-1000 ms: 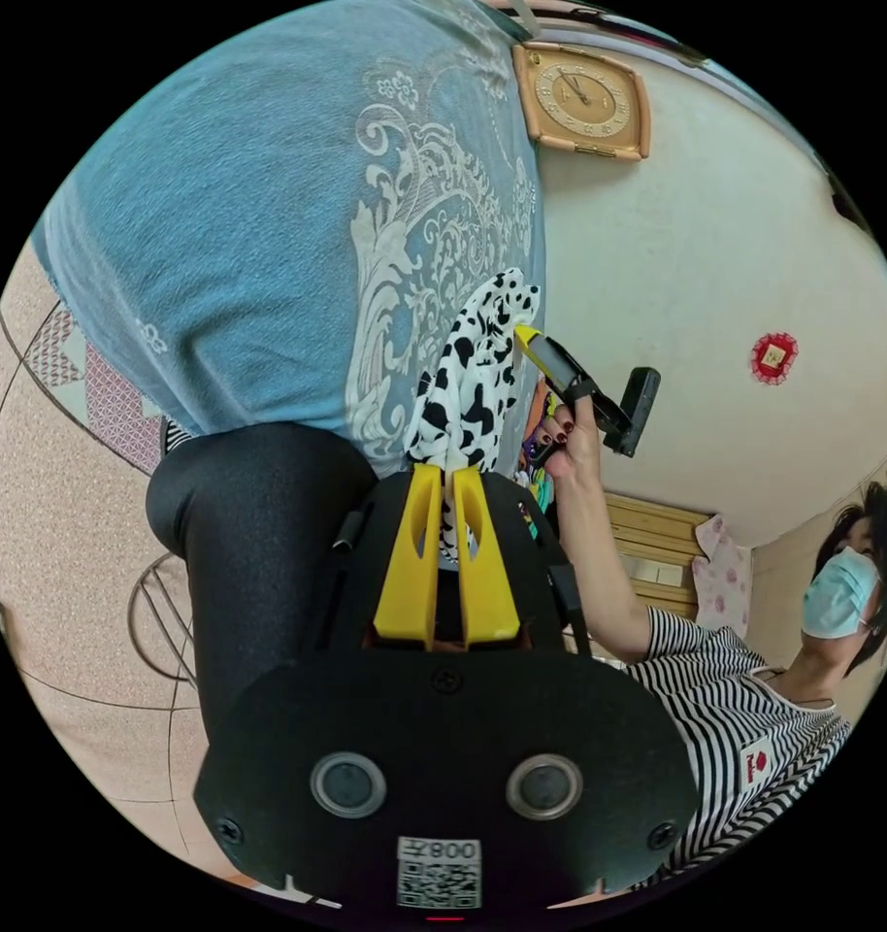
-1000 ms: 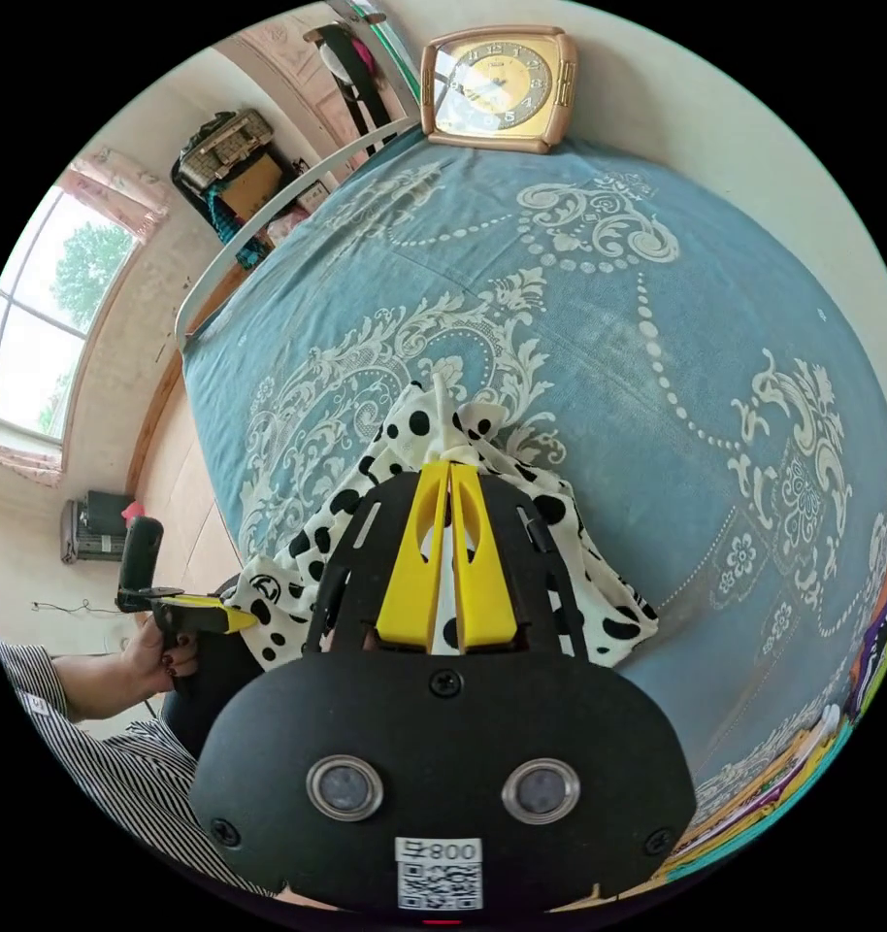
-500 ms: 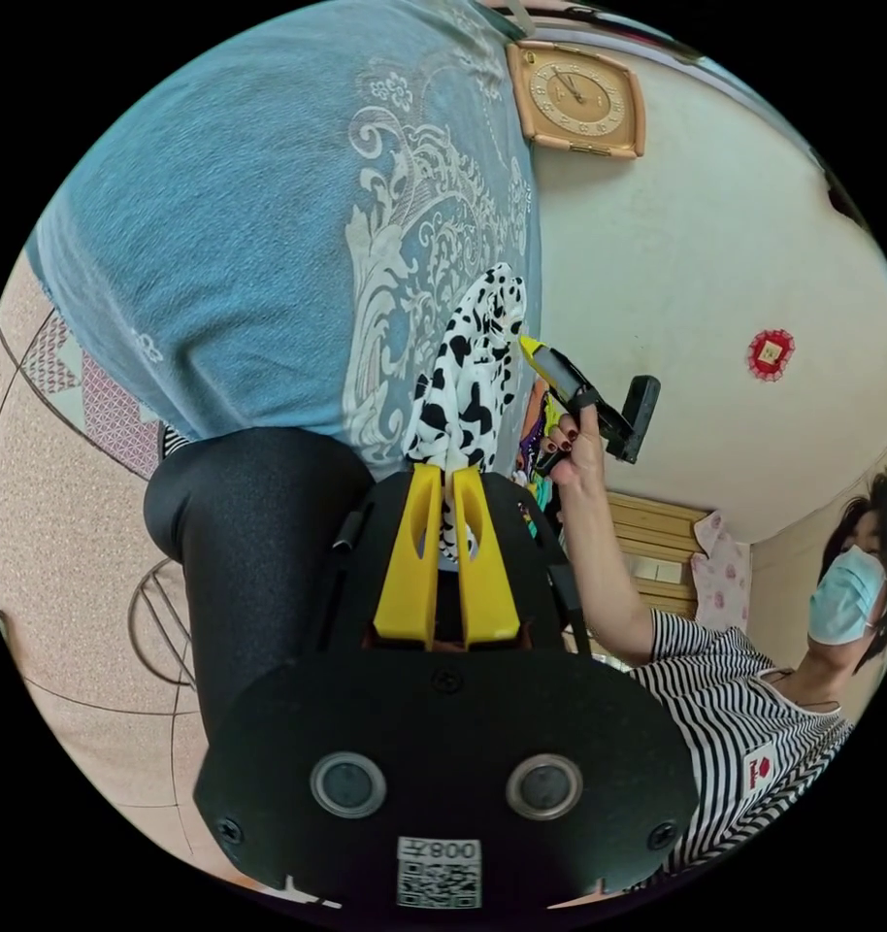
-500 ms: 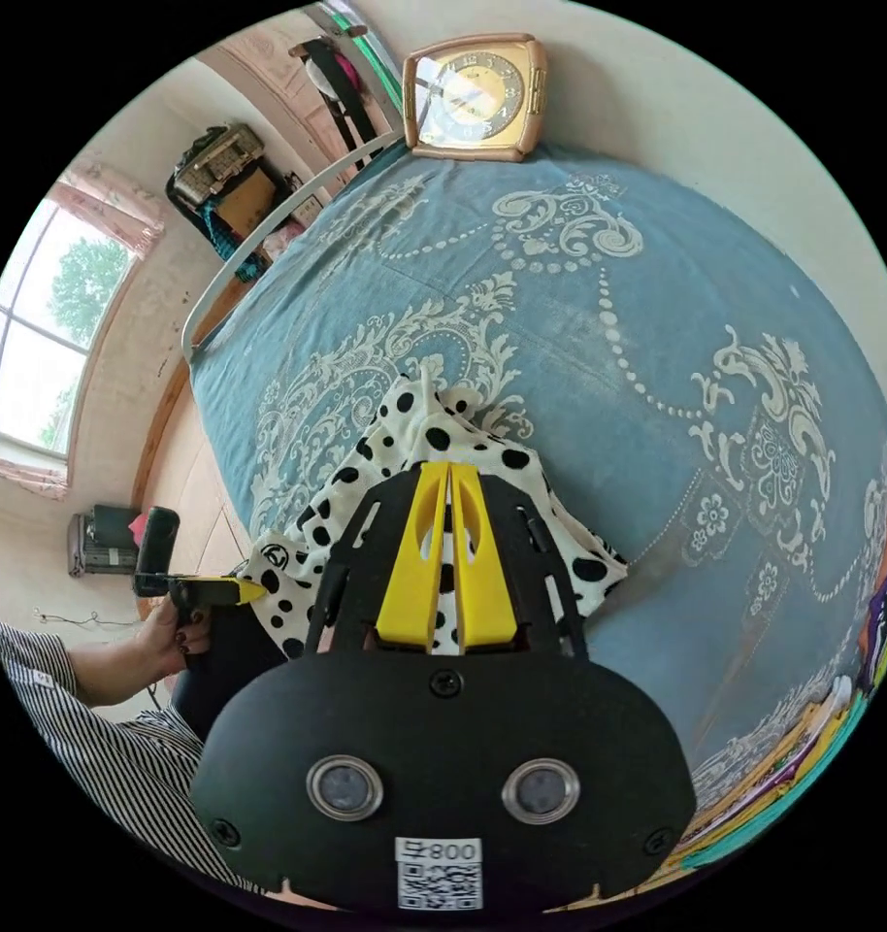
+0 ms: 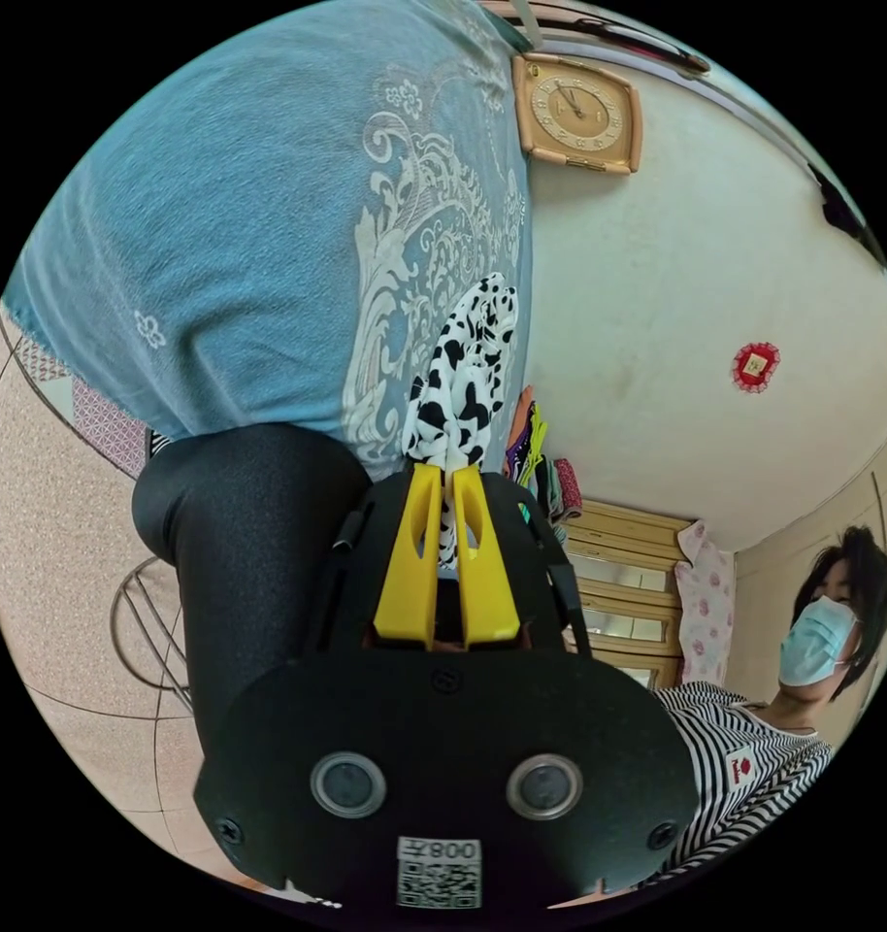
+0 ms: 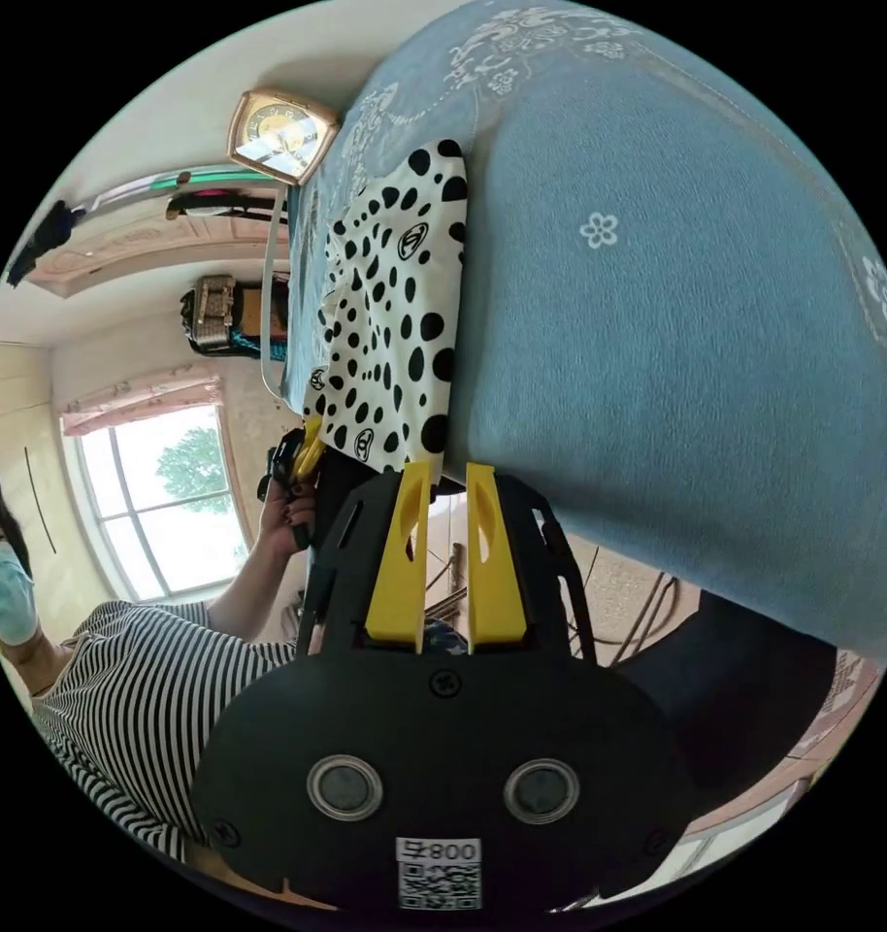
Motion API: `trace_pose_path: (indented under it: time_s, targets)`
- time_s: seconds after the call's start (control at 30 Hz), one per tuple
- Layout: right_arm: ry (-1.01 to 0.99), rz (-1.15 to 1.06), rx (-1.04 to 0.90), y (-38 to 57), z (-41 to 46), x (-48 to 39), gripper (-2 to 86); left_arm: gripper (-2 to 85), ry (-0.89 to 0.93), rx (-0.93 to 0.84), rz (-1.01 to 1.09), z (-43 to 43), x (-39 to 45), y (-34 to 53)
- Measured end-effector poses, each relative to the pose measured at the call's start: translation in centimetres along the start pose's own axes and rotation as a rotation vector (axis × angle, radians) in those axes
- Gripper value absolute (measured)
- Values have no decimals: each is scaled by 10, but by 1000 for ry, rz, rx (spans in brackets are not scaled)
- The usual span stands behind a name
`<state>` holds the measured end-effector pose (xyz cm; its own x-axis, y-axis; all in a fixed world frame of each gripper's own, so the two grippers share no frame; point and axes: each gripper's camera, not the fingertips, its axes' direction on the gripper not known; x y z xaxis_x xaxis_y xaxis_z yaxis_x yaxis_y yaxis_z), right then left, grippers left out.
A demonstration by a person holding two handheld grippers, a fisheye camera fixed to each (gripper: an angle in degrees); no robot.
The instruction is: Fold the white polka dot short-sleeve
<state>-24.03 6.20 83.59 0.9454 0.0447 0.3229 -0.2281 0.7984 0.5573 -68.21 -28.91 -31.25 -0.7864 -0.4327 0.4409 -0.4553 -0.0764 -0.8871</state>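
A: What's changed?

B: The right tongs (image 6: 443,474) have let go. A second ago they pinched the polka dot short-sleeve (image 6: 390,320); now their jaws stand apart, empty, just off its edge.

A: And the left tongs (image 5: 445,478)?

B: Still clamped on a bunch of the cloth.

A: Where's the garment?

B: Spread on the blue bedspread (image 6: 676,369), near the bed's edge. I'd say one fold is laid; the right needs a fresh grip.

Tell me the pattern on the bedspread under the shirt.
The bedspread is blue with white ornate scrollwork and small flowers, clearest in the left gripper view.
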Motion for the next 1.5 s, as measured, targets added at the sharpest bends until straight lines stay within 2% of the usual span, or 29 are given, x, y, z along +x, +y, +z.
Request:
trace_pose_path:
  time_s: [0.27,0.53,1.5]
  targets:
    - [-186,38,21,16,13,61,84,25,-8,9,-2,3,5,-5]
    - [-260,69,16,29,32,107,82,26,-11,10,-2,12,10,-11]
    - [-334,92,13,76,39,255,31,26,2,15,2,97,46,-22]
